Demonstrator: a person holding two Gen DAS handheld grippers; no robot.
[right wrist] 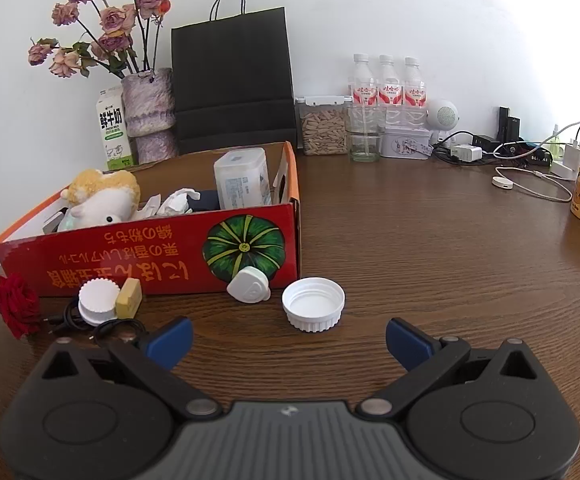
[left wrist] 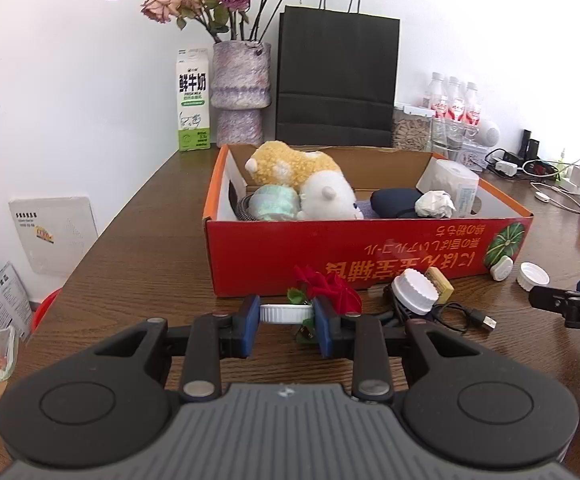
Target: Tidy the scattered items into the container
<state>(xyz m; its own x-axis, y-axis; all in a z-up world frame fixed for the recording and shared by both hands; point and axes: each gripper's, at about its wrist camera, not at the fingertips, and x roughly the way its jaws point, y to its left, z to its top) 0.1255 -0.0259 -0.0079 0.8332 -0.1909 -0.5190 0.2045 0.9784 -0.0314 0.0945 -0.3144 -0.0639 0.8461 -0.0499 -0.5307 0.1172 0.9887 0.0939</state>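
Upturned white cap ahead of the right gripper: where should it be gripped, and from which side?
Grip the cap across its ribbed side wall, coming straight forward and down with the open right gripper. It sits open side up, apart from the box, so both sides are free.

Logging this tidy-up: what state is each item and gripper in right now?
left gripper: shut on a white cap
right gripper: open, empty
white cap: held between the fingers
open-side-up lid: on the table
red box: open, partly filled
red rose: lying on the table
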